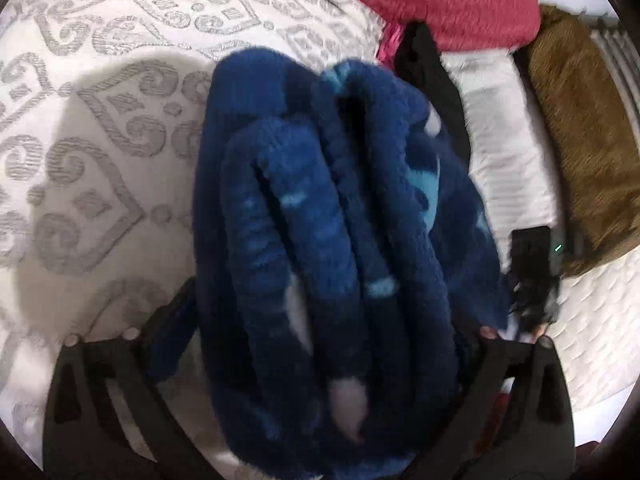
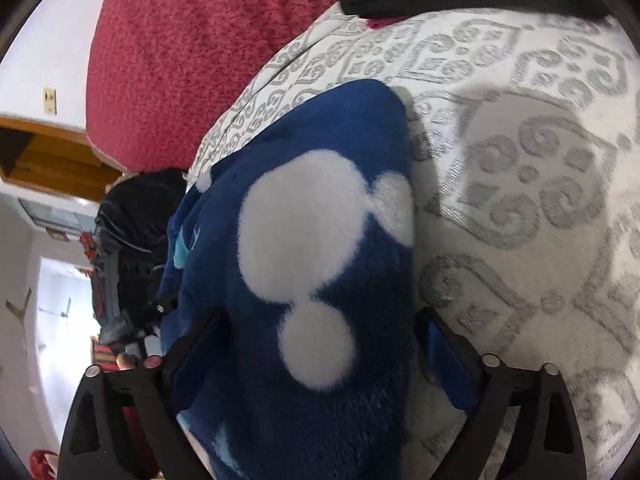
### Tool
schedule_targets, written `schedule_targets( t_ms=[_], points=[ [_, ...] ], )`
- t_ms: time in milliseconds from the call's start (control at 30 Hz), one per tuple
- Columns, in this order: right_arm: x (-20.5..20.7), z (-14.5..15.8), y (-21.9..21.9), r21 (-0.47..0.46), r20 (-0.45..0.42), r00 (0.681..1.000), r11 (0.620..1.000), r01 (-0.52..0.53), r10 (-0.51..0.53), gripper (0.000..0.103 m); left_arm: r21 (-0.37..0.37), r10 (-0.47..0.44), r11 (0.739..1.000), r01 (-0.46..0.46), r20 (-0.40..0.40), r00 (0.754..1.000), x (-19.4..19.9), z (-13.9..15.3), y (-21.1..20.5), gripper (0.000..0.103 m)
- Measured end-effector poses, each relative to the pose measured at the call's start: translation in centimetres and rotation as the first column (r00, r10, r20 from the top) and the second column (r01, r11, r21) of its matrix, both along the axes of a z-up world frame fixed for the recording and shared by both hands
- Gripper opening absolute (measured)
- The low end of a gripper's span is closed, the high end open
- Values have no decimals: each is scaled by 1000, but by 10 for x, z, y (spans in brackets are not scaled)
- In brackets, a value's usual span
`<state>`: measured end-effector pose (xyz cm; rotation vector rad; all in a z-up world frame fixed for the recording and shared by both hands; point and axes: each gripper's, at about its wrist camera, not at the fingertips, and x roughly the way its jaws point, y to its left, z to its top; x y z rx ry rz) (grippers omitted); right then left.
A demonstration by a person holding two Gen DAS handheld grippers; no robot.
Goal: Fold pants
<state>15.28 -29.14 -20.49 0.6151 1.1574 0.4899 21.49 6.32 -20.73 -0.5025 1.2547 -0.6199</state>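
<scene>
Left wrist view shows the pants [image 1: 332,216] bunched in thick blue folds on the bed [image 1: 100,160], between the wide-apart jaws of the left hand-held gripper [image 1: 316,320]. The right hand-held gripper [image 2: 320,320] is let go too. Folding looks nearly done; next, pat it flat. A red blanket [image 2: 180,60] lies behind.

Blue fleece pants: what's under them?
The blue fleece pants lie bundled in folds on a white bedspread with a grey scroll pattern, which shows all around them. Directly beneath the bundle nothing can be seen; the fabric covers it.
</scene>
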Motion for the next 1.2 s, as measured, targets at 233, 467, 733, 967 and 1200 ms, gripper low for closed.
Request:
schedule_targets(
  t_ms=[233, 467, 733, 967, 1200],
  points=[
    [-2, 26, 22, -125, 69, 998, 992, 7, 2, 41, 101, -53, 994, 36, 166, 985, -15, 26, -22, 62],
    [-25, 95, 5, -149, 259, 965, 985, 87, -46, 35, 130, -97, 990, 52, 370, 924, -17, 101, -53, 53],
    [4, 191, -83, -211, 447, 881, 938, 273, -156, 37, 239, -245, 962, 132, 546, 801, 60, 184, -169, 57],
    [90, 193, -176, -195, 494, 813, 872, 449, -308, 45, 350, -320, 928, 124, 584, 746, 165, 189, -284, 63],
    [185, 82, -221, -426, 308, 859, 749, 508, -408, 57, 546, -322, 837, -23, 526, 787, 241, 79, -329, 100]
  ],
)
